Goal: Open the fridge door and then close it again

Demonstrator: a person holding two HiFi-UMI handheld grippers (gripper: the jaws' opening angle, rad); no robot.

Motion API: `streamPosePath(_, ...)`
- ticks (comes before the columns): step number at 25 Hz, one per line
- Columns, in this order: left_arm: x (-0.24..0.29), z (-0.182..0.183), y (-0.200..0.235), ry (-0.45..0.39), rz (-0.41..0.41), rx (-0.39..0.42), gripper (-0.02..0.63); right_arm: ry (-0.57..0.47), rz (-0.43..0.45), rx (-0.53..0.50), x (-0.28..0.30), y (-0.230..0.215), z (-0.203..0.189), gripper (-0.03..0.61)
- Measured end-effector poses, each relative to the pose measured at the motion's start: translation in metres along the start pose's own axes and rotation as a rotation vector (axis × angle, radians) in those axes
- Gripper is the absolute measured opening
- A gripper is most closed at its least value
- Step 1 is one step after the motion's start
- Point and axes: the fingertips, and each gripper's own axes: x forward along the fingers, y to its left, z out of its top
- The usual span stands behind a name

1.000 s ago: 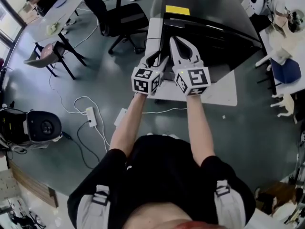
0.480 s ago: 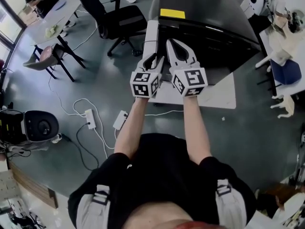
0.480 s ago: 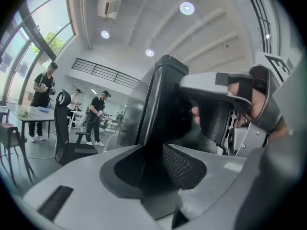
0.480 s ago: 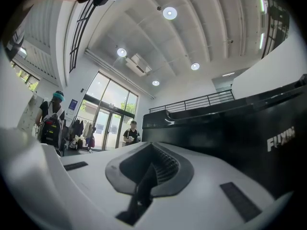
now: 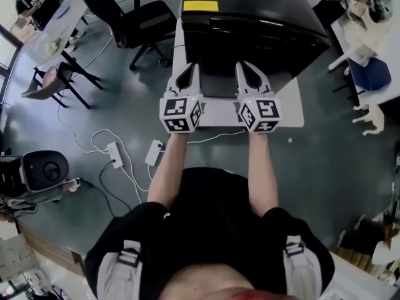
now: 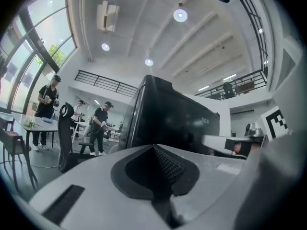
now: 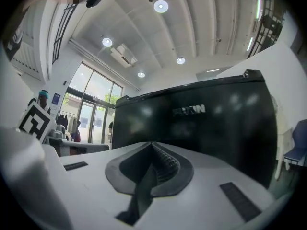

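A black office chair [image 5: 139, 19] stands well beyond a white power strip [image 5: 117, 154].

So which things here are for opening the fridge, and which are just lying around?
For the job:
- black fridge
- left tongs, shut and empty
- right tongs, shut and empty

Just lying about:
- office chair
- white power strip
- small chair with the pink seat

Cameras: three views, one head-worn, two hand-held.
Head view looks steeply down from above; left gripper view and right gripper view face level, close to the black fridge [image 5: 250, 24], which all three share.
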Motion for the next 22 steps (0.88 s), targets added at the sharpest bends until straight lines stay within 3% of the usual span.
streamPosePath(4,-0.001,-0.008,0.000,0.019,0.028,0.002,0.000,0.071,-0.098,-0.006,-0.022,-0.031,-0.020,-0.005)
streamPosePath(8,0.000,-0.015,-0.001,0.040,0.033,0.000,0.000,0.096,-0.142,0.005,-0.035,-0.048,-0.030,-0.006)
streamPosePath(22,0.000,-0.018,-0.009,0.057,0.009,0.013,0.000,0.087,-0.113,0.006,-0.034,-0.043,-0.028,-0.005)
